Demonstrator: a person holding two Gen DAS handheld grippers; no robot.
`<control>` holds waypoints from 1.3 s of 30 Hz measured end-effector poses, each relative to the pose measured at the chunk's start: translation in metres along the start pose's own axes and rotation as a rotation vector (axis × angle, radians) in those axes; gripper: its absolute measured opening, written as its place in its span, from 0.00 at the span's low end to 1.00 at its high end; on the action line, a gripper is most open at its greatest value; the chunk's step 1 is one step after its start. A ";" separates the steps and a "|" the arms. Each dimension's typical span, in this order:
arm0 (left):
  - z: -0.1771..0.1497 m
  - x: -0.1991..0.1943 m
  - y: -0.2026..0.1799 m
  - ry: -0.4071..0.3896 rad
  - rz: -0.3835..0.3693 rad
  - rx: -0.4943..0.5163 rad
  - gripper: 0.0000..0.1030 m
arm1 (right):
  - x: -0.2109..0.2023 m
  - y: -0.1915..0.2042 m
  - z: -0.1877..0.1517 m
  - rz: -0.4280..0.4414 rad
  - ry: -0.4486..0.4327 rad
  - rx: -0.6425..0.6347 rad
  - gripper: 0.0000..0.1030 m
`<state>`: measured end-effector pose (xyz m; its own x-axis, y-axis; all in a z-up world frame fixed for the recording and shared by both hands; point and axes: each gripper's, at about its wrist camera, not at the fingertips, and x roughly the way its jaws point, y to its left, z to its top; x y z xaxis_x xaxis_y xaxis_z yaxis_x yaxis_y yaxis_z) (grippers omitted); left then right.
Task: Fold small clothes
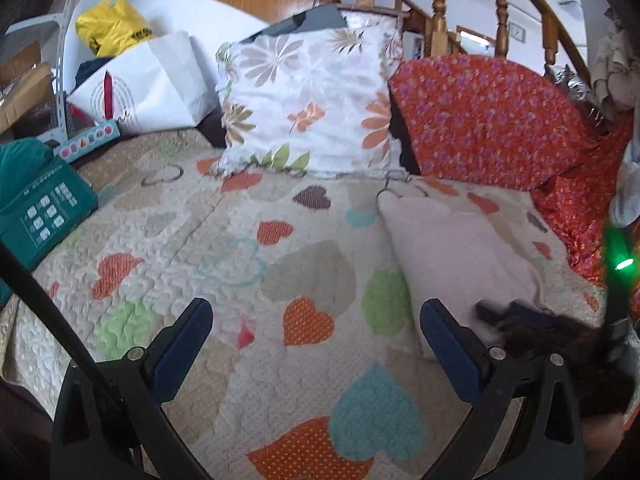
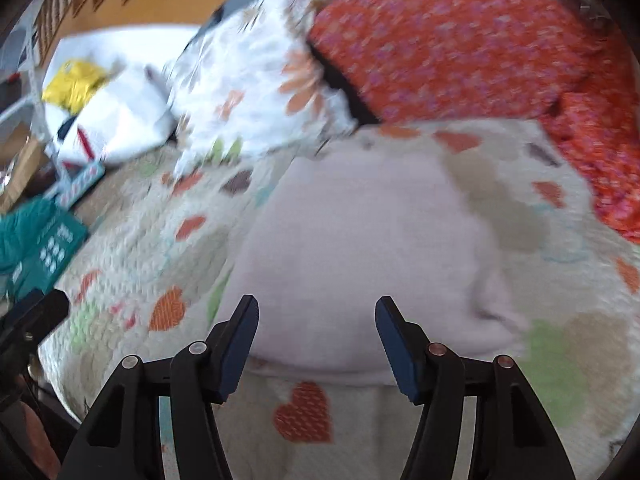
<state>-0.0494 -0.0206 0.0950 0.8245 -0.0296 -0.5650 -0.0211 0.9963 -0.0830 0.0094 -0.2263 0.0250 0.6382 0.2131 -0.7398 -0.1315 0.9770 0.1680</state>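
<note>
While both tongs hang spread and empty, the pale pink soft cloth garment (image 2: 360, 256) lies flat toward the right side of the cream quilted bedcover with coloured hearts (image 1: 240, 248), its near hem just ahead of the right tongs (image 2: 316, 340), whose view is blurred, so finer creases cannot be told. The left tongs (image 1: 316, 340) hover over bare quilt to the garment's left, near but apart from it. The likely slip, as I judge it, is pinching quilt along with the thin hem, since both are soft and lie flush; a shallow bite could also lift one layer only and skew the fold. Open room lies left of the garment and toward the quilt's near edge. Behind it the white floral cushion (image 1: 308, 104) and the orange flowered blanket (image 1: 492, 120) crowd the far side and right edge, and a teal box (image 1: 44, 208) sits at the left edge, well apart.
</note>
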 end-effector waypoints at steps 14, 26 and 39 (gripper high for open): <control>-0.006 0.011 0.003 0.037 0.025 0.023 1.00 | -0.013 -0.099 -0.001 -0.099 0.000 0.364 0.65; -0.027 0.039 -0.007 0.205 -0.038 0.057 1.00 | -0.051 -0.160 -0.020 -0.128 -0.047 0.678 0.70; -0.068 0.080 -0.011 0.383 -0.030 0.084 1.00 | -0.045 -0.121 -0.018 -0.091 -0.028 0.520 0.70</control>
<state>-0.0220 -0.0391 -0.0049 0.5529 -0.0708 -0.8302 0.0592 0.9972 -0.0455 -0.0172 -0.3536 0.0260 0.6506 0.1199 -0.7499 0.3147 0.8561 0.4099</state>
